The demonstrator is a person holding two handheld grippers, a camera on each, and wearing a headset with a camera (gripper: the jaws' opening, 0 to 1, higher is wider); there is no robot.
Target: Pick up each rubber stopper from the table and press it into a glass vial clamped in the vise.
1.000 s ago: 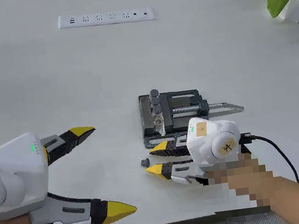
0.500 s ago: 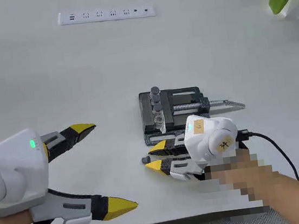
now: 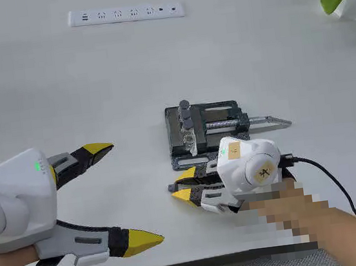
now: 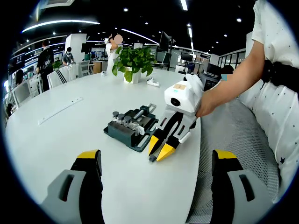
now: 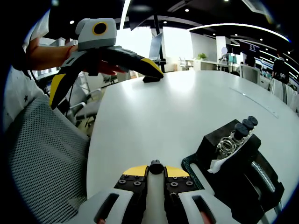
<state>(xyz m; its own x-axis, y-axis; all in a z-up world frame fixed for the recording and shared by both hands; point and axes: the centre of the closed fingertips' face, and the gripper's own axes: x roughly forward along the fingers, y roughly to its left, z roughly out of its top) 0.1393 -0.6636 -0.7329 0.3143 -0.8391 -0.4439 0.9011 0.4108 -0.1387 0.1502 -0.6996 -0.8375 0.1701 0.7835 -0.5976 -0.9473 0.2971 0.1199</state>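
The white table [image 3: 94,85] carried everything. The left gripper [image 3: 132,192] hung over its near left edge, its yellow-tipped jaws spread wide with nothing between them. The right gripper [image 3: 176,190] was low over the table just in front of the vise [image 3: 218,116]. Its jaws were clenched on the rubber stopper [image 5: 155,164], which sat pinched between the very tips, close to the tabletop and just off the vise's near left corner. A white power strip [image 3: 125,13] lay well apart at the far side. The dark vise clamped a row of three glass vials [image 3: 189,138] at its left end, upright, each topped by a dark plug [image 3: 184,105]
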